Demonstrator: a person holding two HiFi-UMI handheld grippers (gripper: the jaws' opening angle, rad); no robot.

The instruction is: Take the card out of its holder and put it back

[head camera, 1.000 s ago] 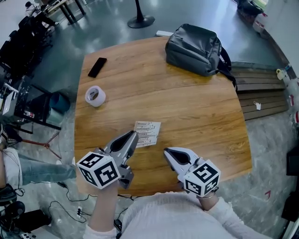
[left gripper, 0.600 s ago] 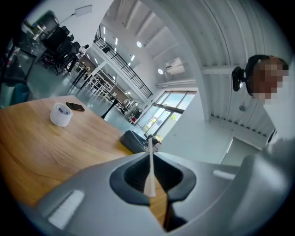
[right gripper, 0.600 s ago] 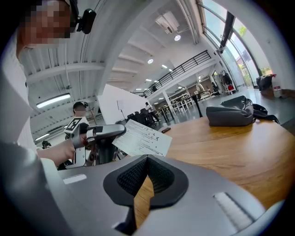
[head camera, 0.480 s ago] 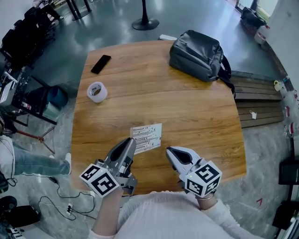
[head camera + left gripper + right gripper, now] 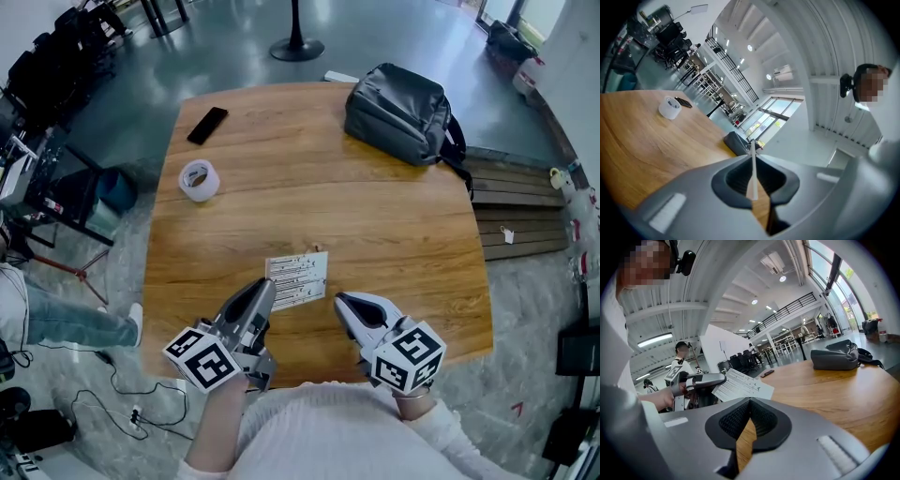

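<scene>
Left hand-held gripper (image 5: 264, 289) points nearly level over the near side of the rounded wooden worktop (image 5: 375, 216). Its jaws pinch one edge of the white printed card (image 5: 300, 277), which is held roughly flat, clear of the wood; it shows edge-on in the left gripper view. Right hand-held gripper (image 5: 342, 302) sits just beside it, dipped slightly, jaws pressed together on nothing. Versus a second ago: left wrist has rolled, card turned a little; right hand-held gripper unmoved.

The white rectangular card (image 5: 300, 277), printed with rows of black text, juts forward from the left claw (image 5: 266, 287), its near edge pinched between the jaws, lying nearly flat.
</scene>
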